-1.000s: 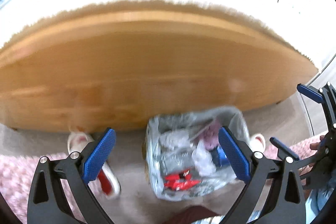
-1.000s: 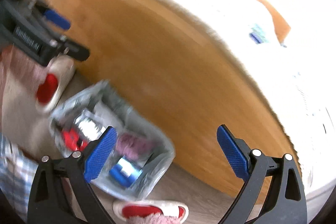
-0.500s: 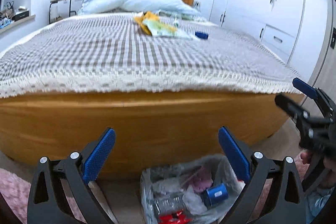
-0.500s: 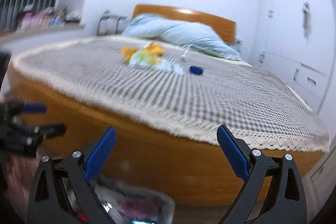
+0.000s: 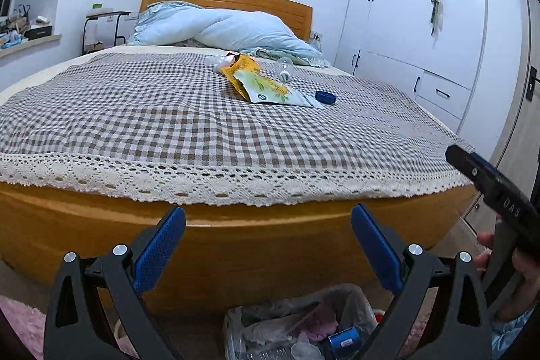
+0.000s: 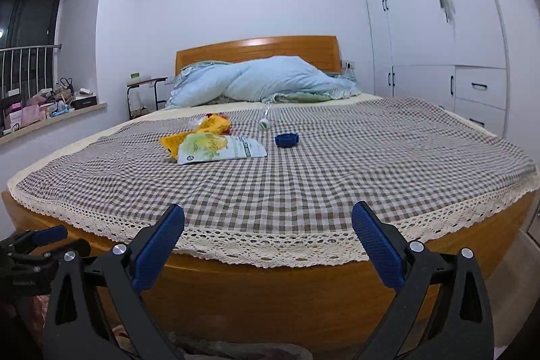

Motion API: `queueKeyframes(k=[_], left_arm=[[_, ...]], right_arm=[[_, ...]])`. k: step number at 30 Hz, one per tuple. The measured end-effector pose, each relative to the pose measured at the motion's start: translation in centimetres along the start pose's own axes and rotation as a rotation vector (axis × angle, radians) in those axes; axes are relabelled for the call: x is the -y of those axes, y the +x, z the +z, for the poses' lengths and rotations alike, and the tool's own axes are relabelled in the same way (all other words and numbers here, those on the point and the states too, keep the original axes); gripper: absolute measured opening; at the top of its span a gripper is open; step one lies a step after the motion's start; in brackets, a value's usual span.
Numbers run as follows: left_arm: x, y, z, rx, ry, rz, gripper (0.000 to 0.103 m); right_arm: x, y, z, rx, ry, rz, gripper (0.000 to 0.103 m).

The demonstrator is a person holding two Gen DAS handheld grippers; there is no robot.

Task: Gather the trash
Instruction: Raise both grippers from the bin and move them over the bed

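Bedroom w/ big bed (image 6: pixel 303 177), checked cover. Trash out in the middle, far past both grippers: green-white wrapper (image 6: pixel 221 149) lying on yellow bag (image 6: pixel 206 127), long side running left to right, clear bottle (image 6: pixel 265 120) & blue cap (image 6: pixel 287 139) just to the right. Trash bin bag (image 5: pixel 297 323) on floor at bed's foot, already part full. Left gripper (image 5: pixel 268 250) & right gripper (image 6: pixel 268 250) both wide apart, holding nothing. Right one looks nearer, prob. best for the wrapper; needs a long reach fwd over the lace edge
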State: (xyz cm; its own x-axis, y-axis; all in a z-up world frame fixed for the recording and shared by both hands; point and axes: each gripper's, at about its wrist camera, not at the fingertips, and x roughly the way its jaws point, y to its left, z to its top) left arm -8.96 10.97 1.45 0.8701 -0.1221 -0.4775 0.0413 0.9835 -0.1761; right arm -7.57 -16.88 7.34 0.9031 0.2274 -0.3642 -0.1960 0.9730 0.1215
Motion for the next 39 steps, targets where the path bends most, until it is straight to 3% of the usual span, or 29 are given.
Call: queueKeyframes(k=[9,21,30,39], left_arm=[[-0.1,1.1,3.4,0.06,-0.007,-0.045,0.095],[-0.3,3.1,8.2,0.149,-0.011,-0.043,0.095],[-0.3,5.7,11.7,0.167,-0.007,-0.032,0.095],[-1.0,9.2,14.9,0.132,-0.045,-0.006,0.095]], right_arm=[[0.2,1.7,1.6,0.023,-0.016,-0.039,0.095],[1.0,5.2,5.8,0.096,-0.053,-0.073,0.095],[1.0,8.3,7.9,0.095,-0.078,-0.087,0.095],[1.1,12.1,10.2,0.091,-0.071,-0.09,0.095]])
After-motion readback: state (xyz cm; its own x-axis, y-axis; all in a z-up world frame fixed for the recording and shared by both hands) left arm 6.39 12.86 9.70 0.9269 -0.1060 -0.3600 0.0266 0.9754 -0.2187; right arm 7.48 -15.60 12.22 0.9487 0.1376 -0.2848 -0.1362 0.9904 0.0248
